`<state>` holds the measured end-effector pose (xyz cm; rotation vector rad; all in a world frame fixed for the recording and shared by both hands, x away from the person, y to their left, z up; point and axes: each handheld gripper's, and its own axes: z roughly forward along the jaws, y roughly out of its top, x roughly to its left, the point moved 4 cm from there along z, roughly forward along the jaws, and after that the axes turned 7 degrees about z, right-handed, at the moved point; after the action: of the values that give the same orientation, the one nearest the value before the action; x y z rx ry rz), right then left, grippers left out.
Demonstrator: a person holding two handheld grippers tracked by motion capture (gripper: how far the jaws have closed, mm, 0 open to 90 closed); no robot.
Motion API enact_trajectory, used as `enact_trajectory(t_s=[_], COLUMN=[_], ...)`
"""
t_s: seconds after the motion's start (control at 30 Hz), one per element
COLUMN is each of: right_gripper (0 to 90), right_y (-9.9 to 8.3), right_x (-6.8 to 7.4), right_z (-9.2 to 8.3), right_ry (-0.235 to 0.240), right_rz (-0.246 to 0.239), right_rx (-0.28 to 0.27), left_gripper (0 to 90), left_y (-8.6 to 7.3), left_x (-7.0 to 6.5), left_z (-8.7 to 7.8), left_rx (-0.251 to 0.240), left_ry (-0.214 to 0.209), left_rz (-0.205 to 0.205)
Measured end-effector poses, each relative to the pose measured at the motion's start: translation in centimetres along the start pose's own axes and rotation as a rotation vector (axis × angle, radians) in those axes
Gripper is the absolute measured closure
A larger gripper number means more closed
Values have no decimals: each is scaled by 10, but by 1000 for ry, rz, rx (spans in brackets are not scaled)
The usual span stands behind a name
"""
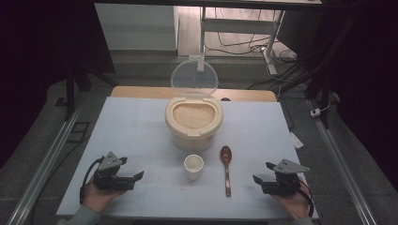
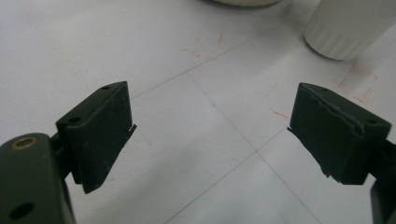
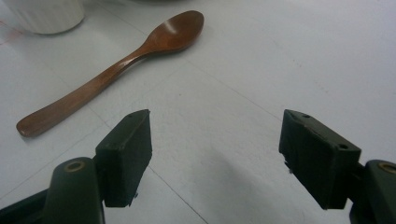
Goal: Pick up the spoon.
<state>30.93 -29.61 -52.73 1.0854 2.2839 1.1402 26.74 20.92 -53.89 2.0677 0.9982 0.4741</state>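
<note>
Counter [image 1: 141,126] lies bare at 9 and 3 o'clock of the open rice container [image 1: 193,123]. Spoon [image 1: 226,168] lies beside the cup [image 1: 193,166]. Left hand-held gripper [image 1: 133,169] and right hand-held gripper [image 1: 263,172] rest near the front edge, jaws wide, empty.

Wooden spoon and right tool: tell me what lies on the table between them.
Nothing: in the right gripper view, bare white table separates the wooden spoon from the open right tool. The high view shows the same gap.

Dim room, seemingly grey floor [image 1: 37,136]
</note>
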Motion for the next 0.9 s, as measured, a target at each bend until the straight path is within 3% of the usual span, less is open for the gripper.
enact_trajectory(t_s=[0.5, 0.77, 0.9], right_gripper=[259, 290, 304], right_y=[0, 12, 21], right_x=[0, 7, 13], right_z=[1, -7, -10], right_ry=[-30, -57, -53], right_rz=[18, 53, 91], right_rx=[6, 4, 42], left_gripper=[131, 131, 131], left_y=[-1, -2, -2], left_x=[1, 2, 1], left_z=[1, 1, 1], left_rx=[7, 8, 8], left_ry=[20, 21, 15], left_rz=[6, 3, 8])
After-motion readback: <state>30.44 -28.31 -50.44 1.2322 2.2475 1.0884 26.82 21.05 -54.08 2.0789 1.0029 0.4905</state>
